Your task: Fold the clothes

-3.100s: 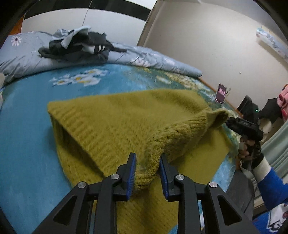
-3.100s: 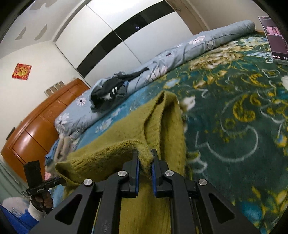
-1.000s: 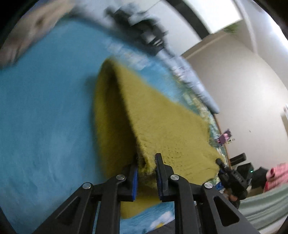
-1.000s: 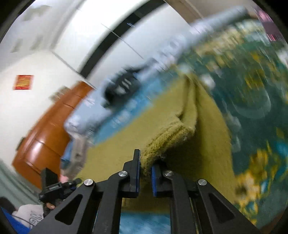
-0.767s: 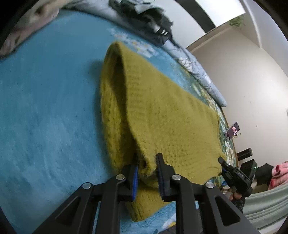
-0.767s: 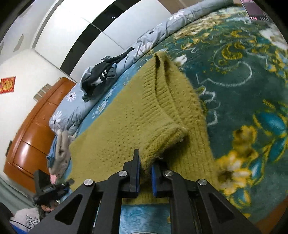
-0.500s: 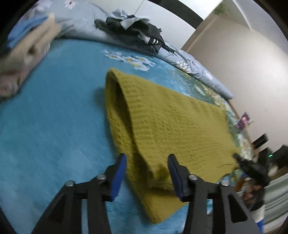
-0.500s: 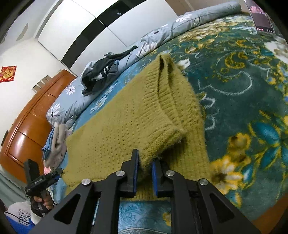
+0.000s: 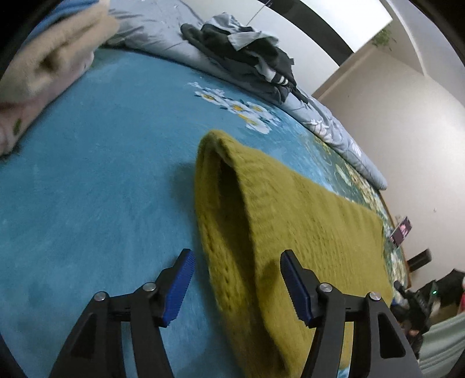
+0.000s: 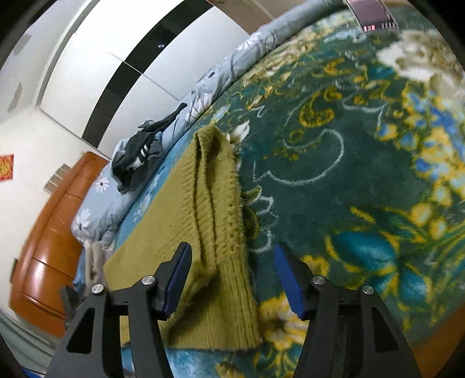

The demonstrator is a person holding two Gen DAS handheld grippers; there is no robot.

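A mustard-yellow knitted sweater [image 9: 305,232] lies folded over on the blue bed cover. My left gripper [image 9: 235,263] hovers over its near left edge; its jaws are opening, the knit lies between the blue pads [image 9: 293,282] without being pressed. In the right wrist view the same sweater [image 10: 209,232] shows its ribbed right edge. My right gripper [image 10: 232,261] is just above that edge, jaws opening, the fabric loose between them and lying flat.
A heap of dark clothes [image 9: 247,55] rests on the grey floral quilt [image 9: 334,128] at the back. Folded pale clothes [image 9: 43,69] lie at far left. A phone [image 10: 372,14] lies on the green floral blanket [image 10: 363,160]. An orange wooden cabinet [image 10: 49,247] stands left.
Both grippers have let go of the sweater's corners and spread their jaws. The lifted layer has dropped flat onto the lower layer, and both grippers drew back a little.
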